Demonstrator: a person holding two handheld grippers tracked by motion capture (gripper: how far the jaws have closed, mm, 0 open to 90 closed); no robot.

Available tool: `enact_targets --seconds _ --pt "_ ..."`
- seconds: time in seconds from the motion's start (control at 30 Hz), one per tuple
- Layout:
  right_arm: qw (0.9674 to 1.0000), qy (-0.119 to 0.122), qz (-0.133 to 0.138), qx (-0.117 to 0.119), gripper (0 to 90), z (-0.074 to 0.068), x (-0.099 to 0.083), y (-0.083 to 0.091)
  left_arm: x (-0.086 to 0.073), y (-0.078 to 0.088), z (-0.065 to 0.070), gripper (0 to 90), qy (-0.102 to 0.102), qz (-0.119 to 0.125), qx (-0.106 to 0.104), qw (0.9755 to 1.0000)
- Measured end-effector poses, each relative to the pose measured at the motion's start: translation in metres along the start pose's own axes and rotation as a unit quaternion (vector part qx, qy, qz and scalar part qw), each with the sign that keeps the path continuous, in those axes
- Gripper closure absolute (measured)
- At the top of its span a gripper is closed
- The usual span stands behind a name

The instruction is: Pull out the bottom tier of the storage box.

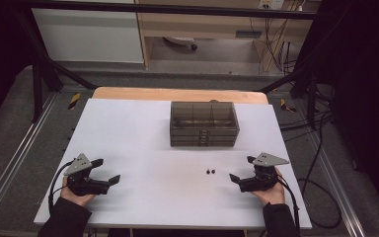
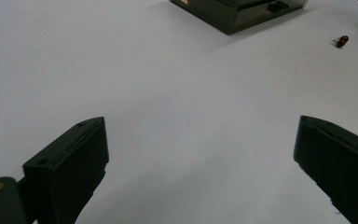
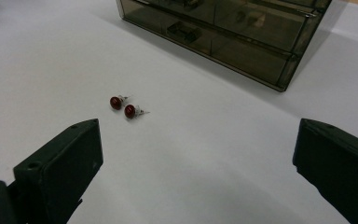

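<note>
White tabletop (image 1: 143, 133) held a smoky translucent plastic drawer box (image 1: 204, 123), two red stud earrings (image 3: 124, 106) near the right gripper (image 1: 242, 169), left gripper (image 1: 106, 170), both with jaws apart.

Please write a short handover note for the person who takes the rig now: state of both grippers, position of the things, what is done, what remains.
Left hand-held gripper: open, holds nothing, resting at the table's left front.
Right hand-held gripper: open, holds nothing, at the right front.
Two red stud earrings: lying side by side on the table, just in front of the right gripper, untouched.
Smoky drawer box: at table centre-back, drawers appear closed.
Done: nothing yet.
Left: probably open a drawer and put the earrings in.
</note>
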State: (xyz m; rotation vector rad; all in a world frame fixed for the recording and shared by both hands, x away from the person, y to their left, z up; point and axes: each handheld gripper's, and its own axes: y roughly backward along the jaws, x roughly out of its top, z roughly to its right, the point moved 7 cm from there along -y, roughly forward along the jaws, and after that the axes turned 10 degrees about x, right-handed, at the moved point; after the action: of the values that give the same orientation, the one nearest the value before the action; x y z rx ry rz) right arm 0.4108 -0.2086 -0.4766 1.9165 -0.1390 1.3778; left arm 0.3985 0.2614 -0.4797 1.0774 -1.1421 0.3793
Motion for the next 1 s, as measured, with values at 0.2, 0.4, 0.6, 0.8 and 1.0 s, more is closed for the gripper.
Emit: enact_targets --seconds 0.2,0.4,0.6,0.8,1.0 --pt "0.9998 0.018 -0.008 -0.006 2.1 -0.003 0.005 -0.003 0.0 0.0 0.0 3.3 0.0 0.0 0.001 1.0" --pt "0.9988 0.041 -0.02 -0.016 2.3 -0.007 0.011 -0.007 0.0 0.0 0.0 3.3 0.0 0.0 0.001 1.0" --pt "0.9975 0.058 -0.032 -0.024 2.6 -0.009 0.013 -0.012 0.0 0.0 0.0 3.4 -0.002 -0.001 0.001 1.0" --pt "0.9955 0.076 -0.045 -0.035 3.1 -0.01 0.016 -0.017 0.0 -0.001 0.0 3.4 -0.003 -0.001 0.002 1.0" --pt "0.9936 0.089 -0.054 -0.042 3.5 -0.011 0.019 -0.022 -0.001 -0.001 0.0 3.5 -0.004 -0.002 0.003 1.0"
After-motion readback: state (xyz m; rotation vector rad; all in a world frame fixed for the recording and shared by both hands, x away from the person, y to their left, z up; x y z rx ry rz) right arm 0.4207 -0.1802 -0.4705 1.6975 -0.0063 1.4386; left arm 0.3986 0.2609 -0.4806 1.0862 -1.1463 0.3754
